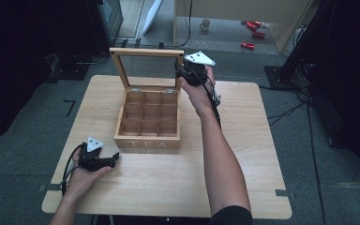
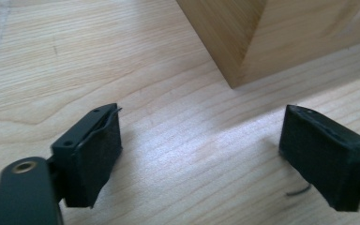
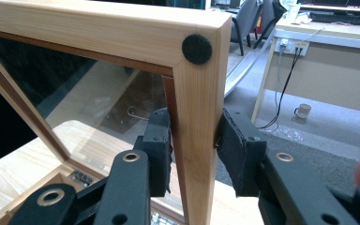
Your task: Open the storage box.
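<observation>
A wooden tea box (image 1: pixel 147 119) with several empty compartments stands in the middle of the light wooden table (image 1: pixel 248 154). Its glass-paned lid (image 1: pixel 146 52) stands upright at the back. My right gripper (image 1: pixel 183 72) is shut on the lid's right frame bar (image 3: pixel 194 108), one pad on each side of the wood just below the corner with a round black felt dot (image 3: pixel 197 48). My left gripper (image 1: pixel 115 158) rests low over the table by the box's front left corner (image 2: pixel 243 47). Its jaws are open (image 2: pixel 201 136), with bare tabletop between them.
The floor behind the table holds a mug (image 1: pixel 205 24) and some red objects (image 1: pixel 253 28). Dark stands and cables flank the table at left and right. Bare tabletop lies in front of the box and to its right.
</observation>
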A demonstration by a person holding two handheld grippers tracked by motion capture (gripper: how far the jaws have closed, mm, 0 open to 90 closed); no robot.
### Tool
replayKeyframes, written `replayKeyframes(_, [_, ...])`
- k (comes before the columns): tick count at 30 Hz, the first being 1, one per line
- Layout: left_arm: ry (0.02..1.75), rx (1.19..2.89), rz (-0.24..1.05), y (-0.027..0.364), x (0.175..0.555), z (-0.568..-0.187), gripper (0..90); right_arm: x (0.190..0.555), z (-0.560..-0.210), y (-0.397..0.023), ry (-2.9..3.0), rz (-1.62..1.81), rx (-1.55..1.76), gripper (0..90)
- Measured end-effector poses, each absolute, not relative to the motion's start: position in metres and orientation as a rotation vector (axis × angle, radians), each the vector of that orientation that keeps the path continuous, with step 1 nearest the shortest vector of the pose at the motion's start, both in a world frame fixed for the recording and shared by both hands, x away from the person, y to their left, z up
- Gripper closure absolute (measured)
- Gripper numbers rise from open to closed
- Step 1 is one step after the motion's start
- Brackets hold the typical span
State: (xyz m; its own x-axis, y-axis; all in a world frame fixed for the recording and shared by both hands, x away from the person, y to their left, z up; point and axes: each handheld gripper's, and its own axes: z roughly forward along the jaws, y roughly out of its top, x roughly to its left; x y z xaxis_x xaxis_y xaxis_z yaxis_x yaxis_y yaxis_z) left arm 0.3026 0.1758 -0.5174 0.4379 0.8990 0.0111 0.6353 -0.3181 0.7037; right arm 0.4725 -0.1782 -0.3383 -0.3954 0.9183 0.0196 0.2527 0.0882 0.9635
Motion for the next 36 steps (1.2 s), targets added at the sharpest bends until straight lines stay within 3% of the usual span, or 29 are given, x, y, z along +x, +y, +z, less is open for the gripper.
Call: replayKeyframes(36, [1.269,2.065,0.532,0.176,0.303,-0.517,13.5,0.549,-0.336,-0.178,1.703,1.348,1.335,66.5])
